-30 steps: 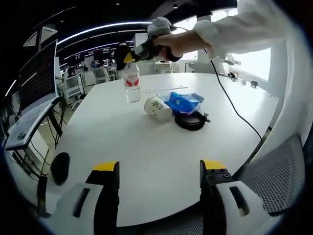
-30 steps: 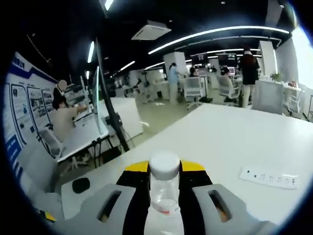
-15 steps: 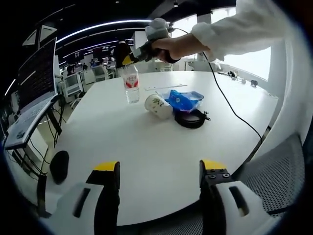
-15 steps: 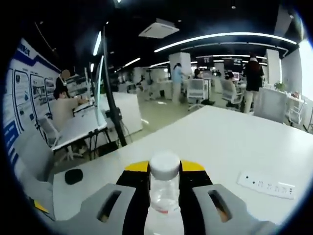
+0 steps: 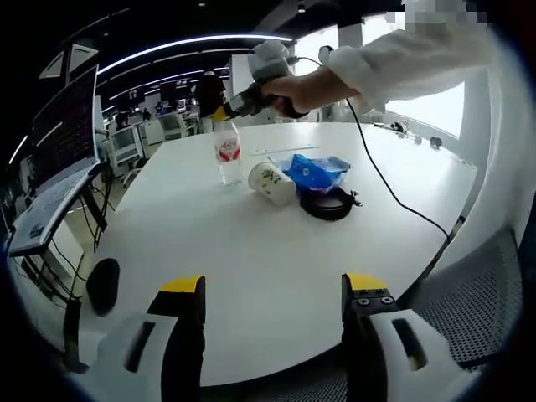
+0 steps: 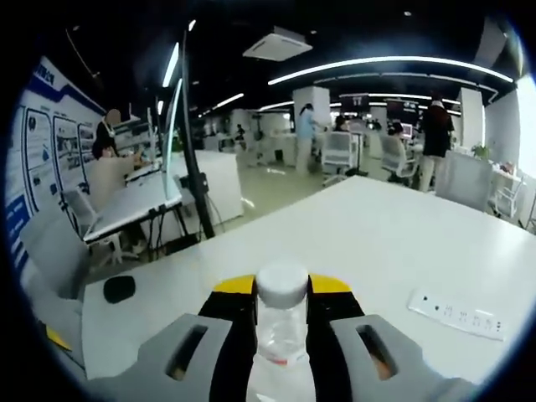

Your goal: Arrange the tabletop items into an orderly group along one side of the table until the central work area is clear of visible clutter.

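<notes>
In the left gripper view a clear water bottle [image 5: 227, 155] with a red label stands upright on the round white table [image 5: 251, 268], and my right gripper [image 5: 228, 110] is shut on its neck. Right of the bottle a paper cup [image 5: 270, 183] lies on its side, with a blue packet [image 5: 316, 173] behind it and a black coiled cable [image 5: 327, 205] in front. My left gripper [image 5: 272, 289] hangs open over the table's near edge, holding nothing. In the right gripper view the bottle's white cap [image 6: 281, 282] rises between the shut jaws of the right gripper [image 6: 281, 289].
A white power strip [image 6: 458, 308] lies on the table's far side. A black cord [image 5: 394, 180] trails from the person's hand across the table. A grey mesh chair [image 5: 469, 297] stands near right. A desk with a laptop [image 5: 50, 205] stands left. An office with people lies beyond.
The right gripper has carried the bottle slightly right and nearer, closer to the paper cup. The left gripper has stayed still and open.
</notes>
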The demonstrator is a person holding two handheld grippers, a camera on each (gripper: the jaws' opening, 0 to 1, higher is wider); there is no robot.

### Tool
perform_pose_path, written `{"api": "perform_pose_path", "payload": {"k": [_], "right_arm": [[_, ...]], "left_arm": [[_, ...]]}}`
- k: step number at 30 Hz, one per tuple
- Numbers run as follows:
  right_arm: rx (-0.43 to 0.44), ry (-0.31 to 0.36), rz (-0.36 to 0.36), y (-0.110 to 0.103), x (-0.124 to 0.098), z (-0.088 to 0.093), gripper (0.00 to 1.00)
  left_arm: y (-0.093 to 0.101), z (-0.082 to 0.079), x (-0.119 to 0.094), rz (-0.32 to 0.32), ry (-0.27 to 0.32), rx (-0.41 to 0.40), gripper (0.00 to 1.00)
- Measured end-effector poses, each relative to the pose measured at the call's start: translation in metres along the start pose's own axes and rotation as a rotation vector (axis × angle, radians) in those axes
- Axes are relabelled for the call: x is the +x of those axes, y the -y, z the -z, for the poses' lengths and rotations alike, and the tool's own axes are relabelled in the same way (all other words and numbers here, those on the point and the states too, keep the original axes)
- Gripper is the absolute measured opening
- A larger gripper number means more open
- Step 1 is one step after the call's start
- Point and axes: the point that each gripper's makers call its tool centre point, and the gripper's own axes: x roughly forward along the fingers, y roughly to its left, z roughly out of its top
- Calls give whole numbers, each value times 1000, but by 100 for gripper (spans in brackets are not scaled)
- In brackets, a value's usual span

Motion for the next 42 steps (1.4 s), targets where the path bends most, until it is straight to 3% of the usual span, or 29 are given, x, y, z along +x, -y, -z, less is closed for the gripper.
{"api": "perform_pose_path", "payload": {"k": [21,26,42], "right_arm": [[-62,73,-2,-2,-7,5,19],[-72,64,13,-4,-6,4,19],[4,56,231,5,-6,7,19]], "left_arm": [[1,-1,0,4,1,4,66],[2,-1,0,7,1,9,66],[1,-3,-1,4,11,17,66]]}}
